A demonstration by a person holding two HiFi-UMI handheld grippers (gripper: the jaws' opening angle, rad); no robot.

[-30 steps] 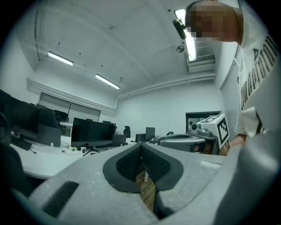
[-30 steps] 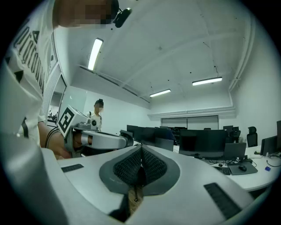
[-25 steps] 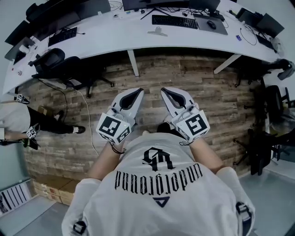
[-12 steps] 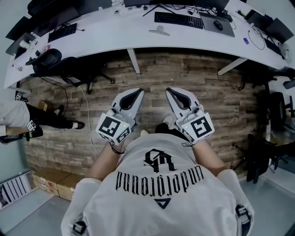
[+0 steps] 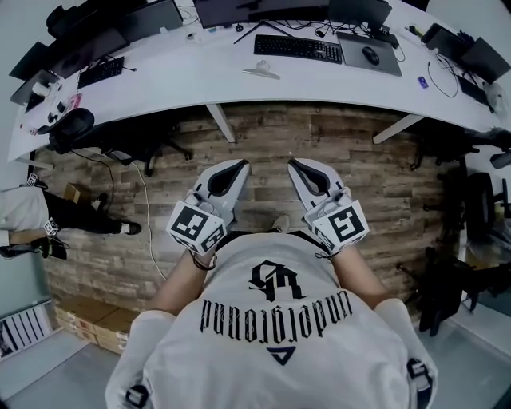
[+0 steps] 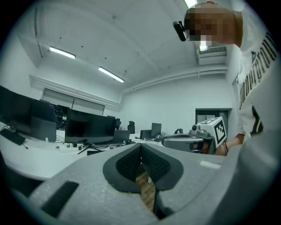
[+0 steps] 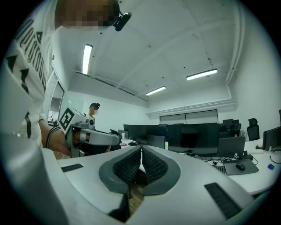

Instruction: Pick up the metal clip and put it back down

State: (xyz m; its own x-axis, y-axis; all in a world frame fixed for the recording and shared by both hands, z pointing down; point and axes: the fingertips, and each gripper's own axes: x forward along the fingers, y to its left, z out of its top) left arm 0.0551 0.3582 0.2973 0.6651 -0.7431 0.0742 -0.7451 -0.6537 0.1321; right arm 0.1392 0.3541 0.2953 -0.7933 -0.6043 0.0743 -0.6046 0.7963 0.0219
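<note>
The metal clip [image 5: 262,72] is a small silvery object lying on the white curved desk [image 5: 319,80], near its front edge, in the head view. My left gripper [image 5: 239,164] and right gripper [image 5: 297,163] are held side by side close to the person's chest, over the wood-pattern floor and well short of the desk. Both point toward the desk. In the left gripper view the left gripper [image 6: 141,147] has its jaws closed together with nothing between them. The right gripper [image 7: 141,151] looks the same in its own view. The clip is not visible in either gripper view.
A black keyboard [image 5: 287,48], a mouse on a pad [image 5: 369,54] and monitors [image 5: 239,9] sit on the desk. Office chairs [image 5: 76,128] stand at left and right. Another person [image 5: 28,212] stands at the far left, and cardboard boxes [image 5: 88,327] lie low left.
The desk and clip have slid lower and nearer in the head view, as the person came closer. Both grippers keep their place by the chest, still shut.
</note>
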